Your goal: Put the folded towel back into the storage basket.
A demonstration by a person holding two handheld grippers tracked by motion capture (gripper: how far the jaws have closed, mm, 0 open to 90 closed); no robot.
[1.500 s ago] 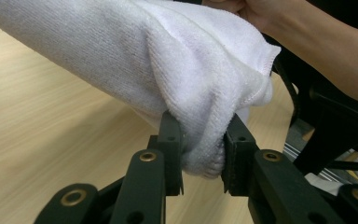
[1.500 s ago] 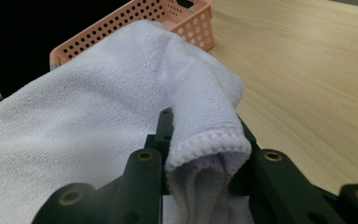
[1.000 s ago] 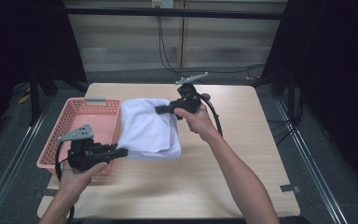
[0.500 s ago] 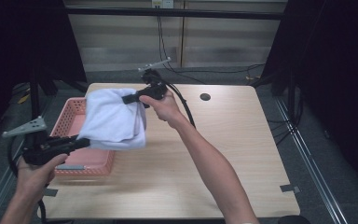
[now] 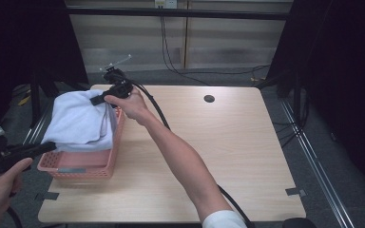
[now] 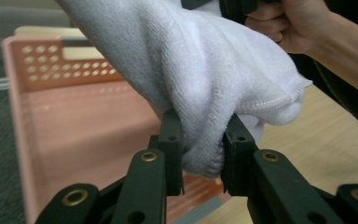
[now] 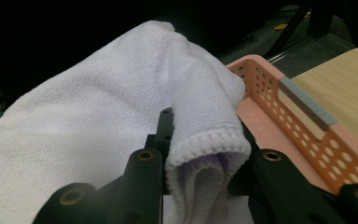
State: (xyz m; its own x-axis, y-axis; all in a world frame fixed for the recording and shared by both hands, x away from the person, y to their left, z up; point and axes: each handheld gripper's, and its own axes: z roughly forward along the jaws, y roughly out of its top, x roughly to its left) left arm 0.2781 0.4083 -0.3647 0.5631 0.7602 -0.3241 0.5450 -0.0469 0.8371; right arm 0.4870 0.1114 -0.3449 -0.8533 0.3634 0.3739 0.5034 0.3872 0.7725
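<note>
Both hands carry the folded white towel [image 5: 78, 124] between them, and it hangs over the pink basket [image 5: 78, 166] at the left edge of the bench [image 5: 247, 156]. The left tool [image 6: 200, 140] has its jaws pinched narrow on a bunched corner of the towel; the cloth bulges out just past its pads. The right tool [image 7: 203, 140] is clamped the same way on another folded corner, the stitched hem sitting between its jaws. In the high view the right tool [image 5: 105, 97] is at the far end of the towel and the left tool [image 5: 40, 148] at the near end, so the cloth sags between the two, draping down toward the basket floor.

To my eye the step in hand is the carry-over: the towel is above the basket but not yet resting in it. From the right tool, the basket's perforated wall lies just beyond and to the side; from the left tool, the basket's inside opens straight ahead beneath the cloth.

The next move, I judge, calls for lowering both tools together so the fold stays flat, keeping the hanging edge inside the rim, and only then opening the jaws.
</note>
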